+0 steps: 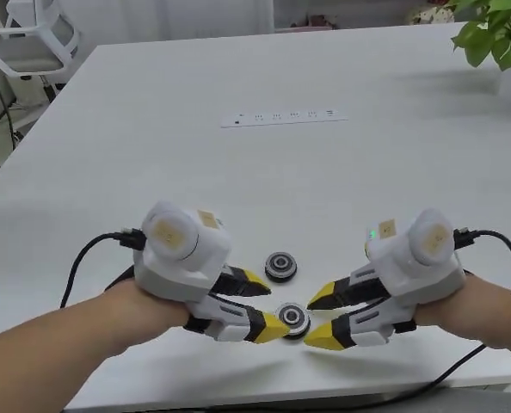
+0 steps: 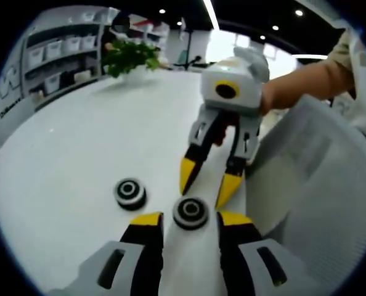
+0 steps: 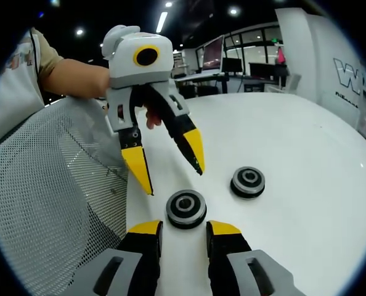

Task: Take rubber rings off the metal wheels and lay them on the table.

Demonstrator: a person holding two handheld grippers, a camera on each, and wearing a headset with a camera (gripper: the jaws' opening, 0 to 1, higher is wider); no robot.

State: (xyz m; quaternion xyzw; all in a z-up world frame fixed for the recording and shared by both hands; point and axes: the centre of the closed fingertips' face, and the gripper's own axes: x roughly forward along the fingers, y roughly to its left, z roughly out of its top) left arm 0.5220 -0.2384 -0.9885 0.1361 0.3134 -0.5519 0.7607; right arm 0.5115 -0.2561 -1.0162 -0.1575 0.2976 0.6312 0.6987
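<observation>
Two small metal wheels with black rubber rings lie near the table's front edge. The nearer wheel [image 1: 292, 317] [image 2: 190, 213] [image 3: 186, 208] sits between both grippers, just ahead of each one's yellow tips. The second wheel [image 1: 280, 266] [image 2: 130, 193] [image 3: 248, 182] lies a little farther back. My left gripper [image 1: 268, 305] [image 2: 189, 221] [image 3: 172, 176] comes in from the left, open, holding nothing. Opposite it, my right gripper [image 1: 313, 320] [image 2: 206, 188] [image 3: 185, 229] is open too, its tips on either side of the near wheel without touching it.
A white power strip [image 1: 283, 116] lies mid-table farther back. A green plant [image 1: 496, 34] stands at the far right corner and a white chair [image 1: 32, 34] at the far left. The table's front edge [image 1: 264, 397] runs just below the grippers; a mesh chair back [image 3: 53, 203] is close behind.
</observation>
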